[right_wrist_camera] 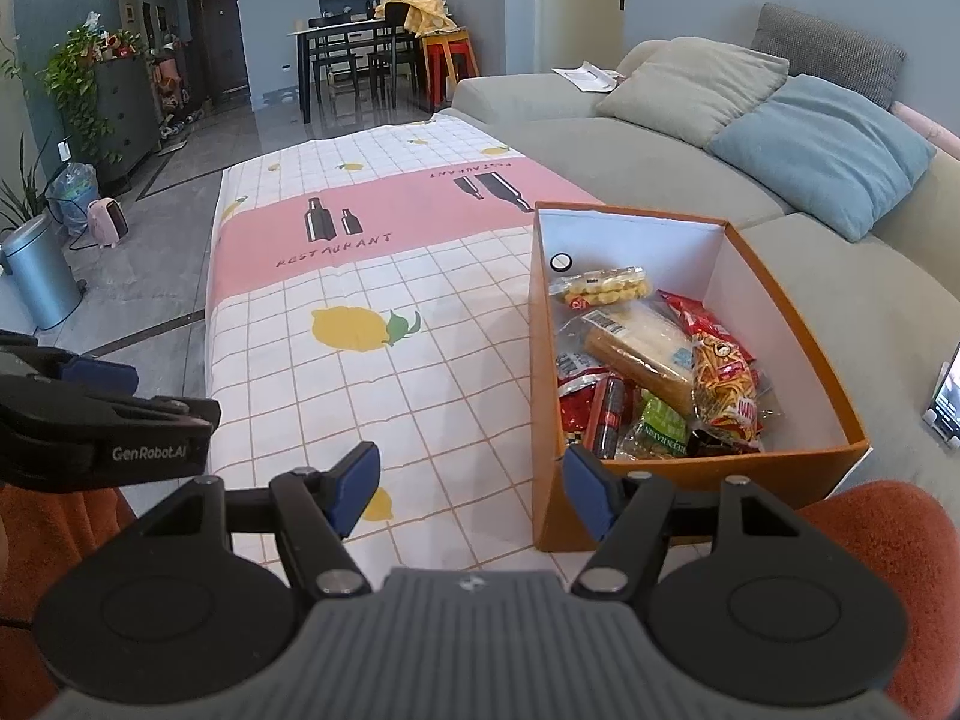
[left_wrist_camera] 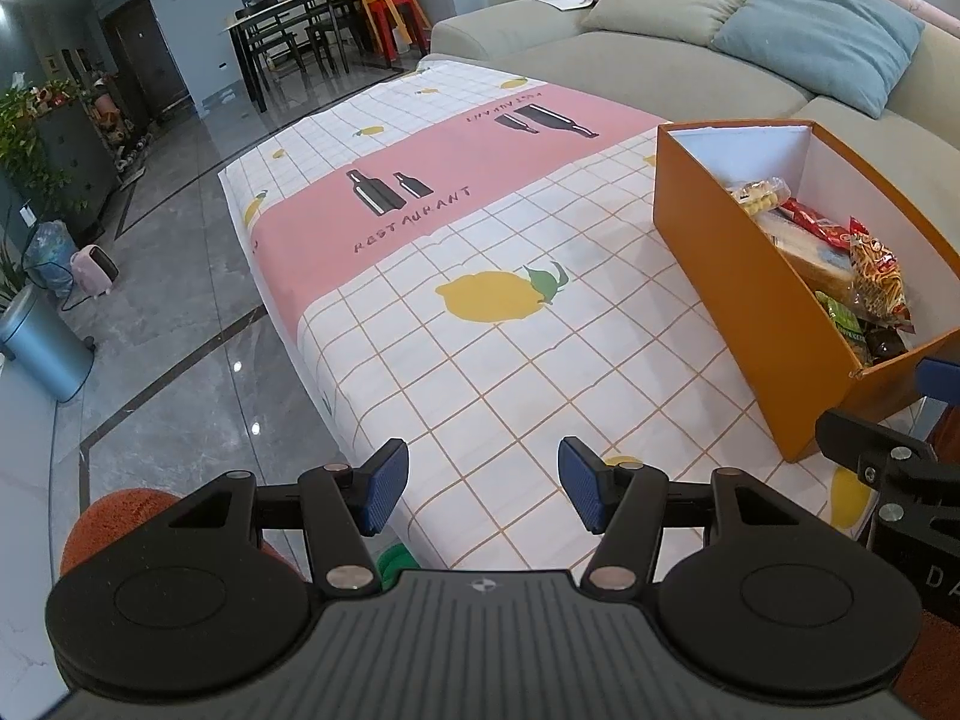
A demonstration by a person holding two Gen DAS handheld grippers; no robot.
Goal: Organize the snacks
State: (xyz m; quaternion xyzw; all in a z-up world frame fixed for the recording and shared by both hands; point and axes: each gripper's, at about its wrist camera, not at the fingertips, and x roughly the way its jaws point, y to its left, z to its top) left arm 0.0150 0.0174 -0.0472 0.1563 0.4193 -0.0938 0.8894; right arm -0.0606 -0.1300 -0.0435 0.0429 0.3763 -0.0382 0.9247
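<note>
Both grippers — left, right — angled downward, fingers apart, empty.

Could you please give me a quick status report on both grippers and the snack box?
Left gripper open, empty, over the tablecloth. Right gripper open, empty, at the orange box. Snacks piled inside. Nothing in the way.

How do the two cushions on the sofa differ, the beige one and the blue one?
The beige cushion matches the sofa's colour, while the blue cushion stands out against it. The beige cushion lies farther along the sofa, toward the dining table; the blue cushion sits nearer the orange box. The blue cushion overlaps the beige one's edge. Both are soft, rectangular, and lean on the backrest.
</note>
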